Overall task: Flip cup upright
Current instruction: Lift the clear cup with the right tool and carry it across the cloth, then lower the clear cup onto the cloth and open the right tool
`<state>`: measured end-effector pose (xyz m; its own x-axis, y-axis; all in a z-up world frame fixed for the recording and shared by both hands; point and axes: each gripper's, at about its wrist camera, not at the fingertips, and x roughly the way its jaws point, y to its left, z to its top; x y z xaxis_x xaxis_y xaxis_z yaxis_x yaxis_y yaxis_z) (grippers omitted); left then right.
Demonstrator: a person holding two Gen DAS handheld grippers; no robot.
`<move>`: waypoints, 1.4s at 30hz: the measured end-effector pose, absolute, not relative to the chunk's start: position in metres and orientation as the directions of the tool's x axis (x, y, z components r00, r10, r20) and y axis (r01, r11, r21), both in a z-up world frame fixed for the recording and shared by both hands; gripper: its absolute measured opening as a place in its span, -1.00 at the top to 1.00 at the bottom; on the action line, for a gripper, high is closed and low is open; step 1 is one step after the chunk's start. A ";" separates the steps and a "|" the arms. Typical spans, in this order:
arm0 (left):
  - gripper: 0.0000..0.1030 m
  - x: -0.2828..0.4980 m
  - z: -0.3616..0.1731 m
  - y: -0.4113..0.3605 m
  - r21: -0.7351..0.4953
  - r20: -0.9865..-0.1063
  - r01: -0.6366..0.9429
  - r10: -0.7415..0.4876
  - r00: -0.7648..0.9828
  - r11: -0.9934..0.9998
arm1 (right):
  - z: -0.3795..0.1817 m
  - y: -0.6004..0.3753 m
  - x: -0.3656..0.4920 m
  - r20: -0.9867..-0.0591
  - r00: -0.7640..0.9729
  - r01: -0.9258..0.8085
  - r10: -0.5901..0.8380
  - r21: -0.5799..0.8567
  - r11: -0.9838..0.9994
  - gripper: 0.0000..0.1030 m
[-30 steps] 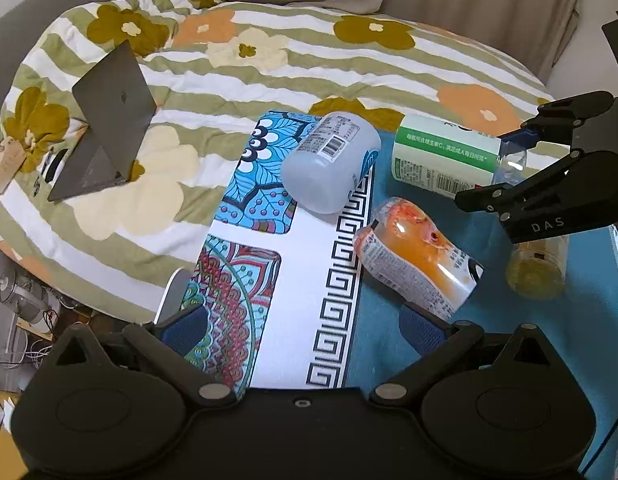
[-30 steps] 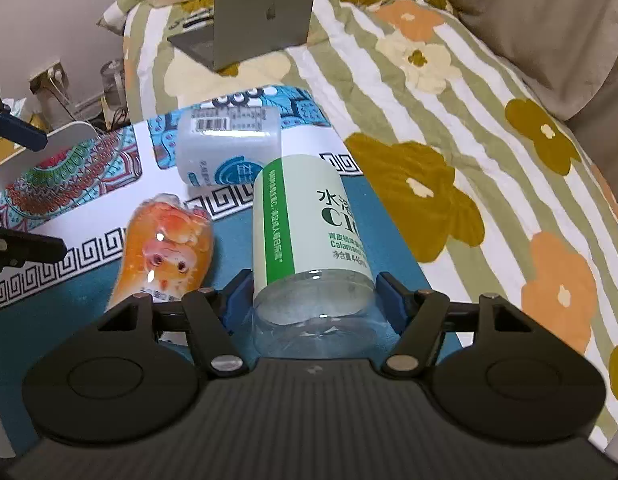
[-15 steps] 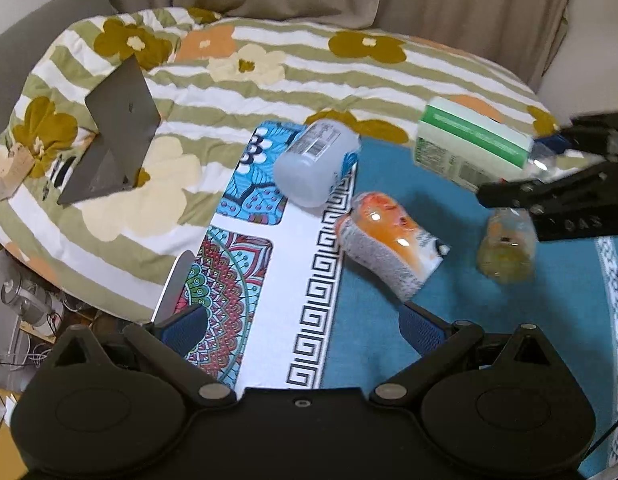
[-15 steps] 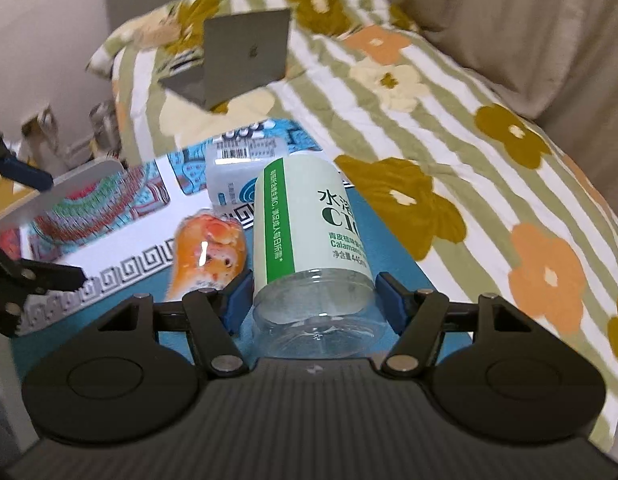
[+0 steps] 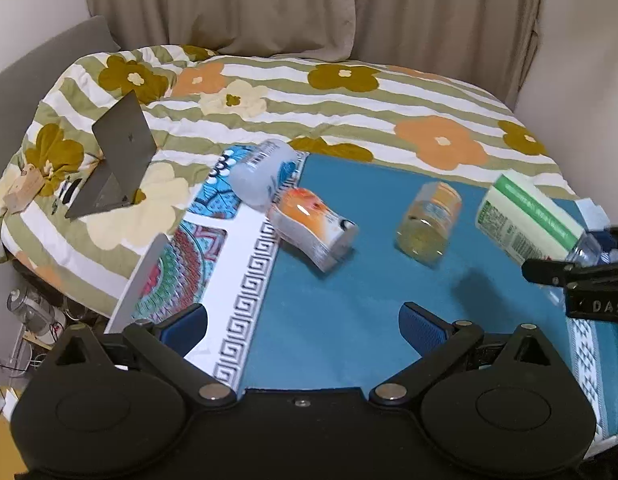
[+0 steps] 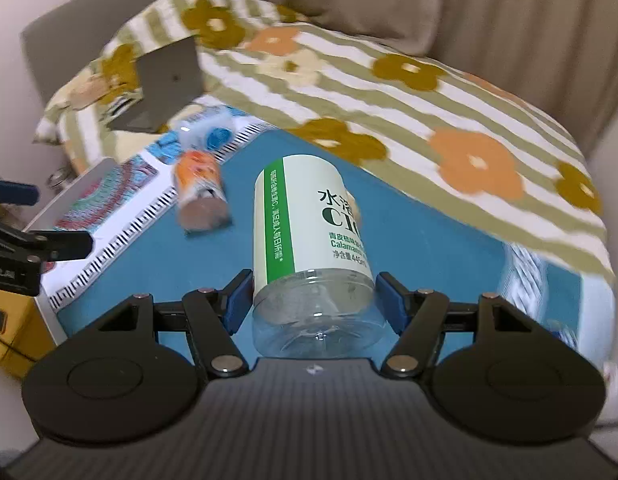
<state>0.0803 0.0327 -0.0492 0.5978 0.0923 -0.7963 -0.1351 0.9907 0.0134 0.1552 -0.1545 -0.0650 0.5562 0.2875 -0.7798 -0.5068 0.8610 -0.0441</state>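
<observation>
Orange bottle [image 5: 311,232], yellow jar [image 5: 429,222], frosted bottle [image 5: 263,174] lying nearby

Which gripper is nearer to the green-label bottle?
Right. The right gripper is shut on the green-label bottle; the left gripper is open, apart from it, over the blue mat.

Clear glossy plastic cup [image 6: 315,280] with matt paper label; woven cloth mat [image 5: 349,320]; matt black plastic claw [image 6: 313,300].

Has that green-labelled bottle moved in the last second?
Yes. The green-labelled bottle, clamped in the right gripper, has swung right, away from the orange bottle and off the blue mat.
</observation>
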 end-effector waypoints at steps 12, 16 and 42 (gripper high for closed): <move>-1.00 0.074 -0.069 0.026 0.036 -0.827 -0.001 0.030 0.562 0.999 | -0.111 -0.176 0.108 -0.799 0.570 -0.144 0.191 0.131 0.981 -0.58; -1.00 0.073 -0.082 0.030 0.047 -0.841 0.030 0.023 0.541 0.998 | -0.132 -0.169 0.106 -0.808 0.564 -0.057 0.172 0.170 0.984 -0.58; -1.00 0.075 -0.084 0.038 0.017 -0.859 0.065 -0.019 0.511 0.998 | -0.151 -0.165 0.105 -0.835 0.523 0.101 0.167 0.256 0.961 -0.90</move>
